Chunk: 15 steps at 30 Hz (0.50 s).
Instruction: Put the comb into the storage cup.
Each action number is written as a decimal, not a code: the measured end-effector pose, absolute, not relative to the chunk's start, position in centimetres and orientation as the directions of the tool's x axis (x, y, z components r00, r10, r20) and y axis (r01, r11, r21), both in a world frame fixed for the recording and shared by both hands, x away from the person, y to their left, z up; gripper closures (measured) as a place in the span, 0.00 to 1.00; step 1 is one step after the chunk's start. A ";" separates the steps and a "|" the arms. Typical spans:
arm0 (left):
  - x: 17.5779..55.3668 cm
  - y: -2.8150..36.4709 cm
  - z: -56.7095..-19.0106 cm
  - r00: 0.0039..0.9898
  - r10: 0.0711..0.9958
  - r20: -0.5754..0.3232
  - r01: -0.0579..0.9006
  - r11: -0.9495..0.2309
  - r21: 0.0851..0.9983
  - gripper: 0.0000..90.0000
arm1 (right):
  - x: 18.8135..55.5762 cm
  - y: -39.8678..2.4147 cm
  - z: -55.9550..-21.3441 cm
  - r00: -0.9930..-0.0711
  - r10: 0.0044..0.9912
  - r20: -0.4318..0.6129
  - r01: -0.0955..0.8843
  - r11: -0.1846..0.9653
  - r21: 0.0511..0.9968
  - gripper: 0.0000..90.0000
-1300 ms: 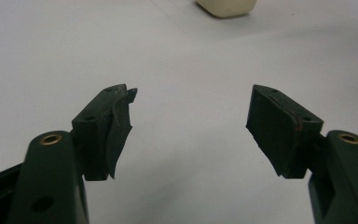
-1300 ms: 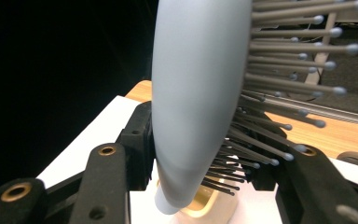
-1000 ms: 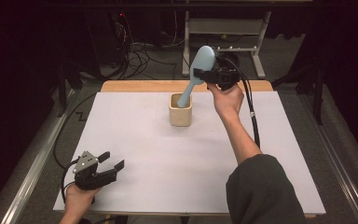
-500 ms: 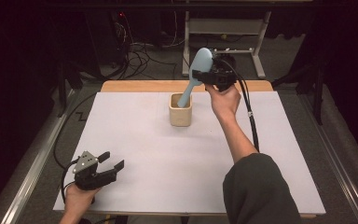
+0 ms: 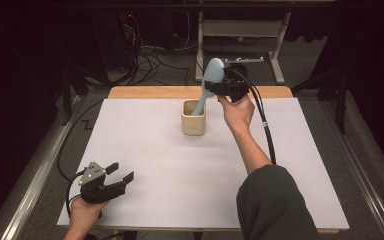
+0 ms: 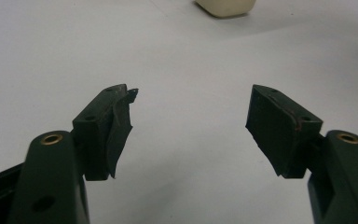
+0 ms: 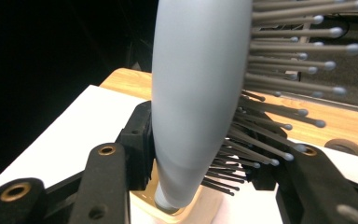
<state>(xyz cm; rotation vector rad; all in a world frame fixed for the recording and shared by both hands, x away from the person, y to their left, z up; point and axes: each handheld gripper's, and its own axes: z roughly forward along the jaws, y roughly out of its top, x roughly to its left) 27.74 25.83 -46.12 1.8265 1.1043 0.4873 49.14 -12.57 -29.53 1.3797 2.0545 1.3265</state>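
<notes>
A: So, where does the hairbrush (image 5: pixel 211 80) stand?

B: Its handle end is down inside the cream cup (image 5: pixel 193 118), which sits toward the far middle of the white table (image 5: pixel 180 170). The pale blue head leans up and to the right, tilted, not upright. The right gripper (image 5: pixel 219 88) has it pinched at the lower part of the head, one jaw on the smooth back, the other pressed in among the bristles (image 7: pixel 279 116), as the right gripper view shows.

A: And the other one?

B: The left gripper (image 5: pixel 116 176) rests at the near left corner of the table, well apart from the cup, its jaws spread wide with nothing between them. In the left gripper view only bare table lies between its pads (image 6: pixel 279 126), with the cup's base at the top edge.

A: I'd judge the step to be seating the brush in the cup. How is it done well?

B: I think the handle should settle to the bottom before anything lets go. The cup is small and light-looking, and the brush is top-heavy and leaning, so a sideways drag could tip it. Lowering along the handle's own line seems best, then letting the head come to rest against the rim.

A: And the release?

B: Slowly, I'd say. The bristles may catch on the jaw that sits among them, so it's better to spread the jaws fully and draw back away from the bristles rather than upward, which might lift the brush again.
</notes>
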 end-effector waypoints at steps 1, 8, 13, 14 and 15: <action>27.7 25.8 -46.1 0.519 0.846 -0.118 0.484 -0.177 0.857 0.35 | 49.2 -12.5 -29.7 -0.475 0.855 0.209 0.546 0.100 0.832 0.59; 27.8 25.8 -46.1 0.521 0.845 -0.118 0.485 -0.180 0.856 0.35 | 49.2 -12.0 -30.4 -0.473 0.857 0.203 0.554 0.111 0.825 0.59; 27.8 25.8 -46.2 0.521 0.845 -0.121 0.486 -0.177 0.856 0.35 | 49.4 -11.8 -30.9 -0.464 0.864 0.197 0.563 0.116 0.818 0.59; 27.8 25.8 -46.2 0.522 0.844 -0.123 0.486 -0.176 0.856 0.35 | 49.5 -11.8 -31.1 -0.463 0.865 0.194 0.564 0.118 0.817 0.58; 27.8 25.8 -46.2 0.523 0.843 -0.125 0.487 -0.175 0.856 0.35 | 49.5 -11.7 -31.2 -0.463 0.865 0.194 0.565 0.120 0.816 0.58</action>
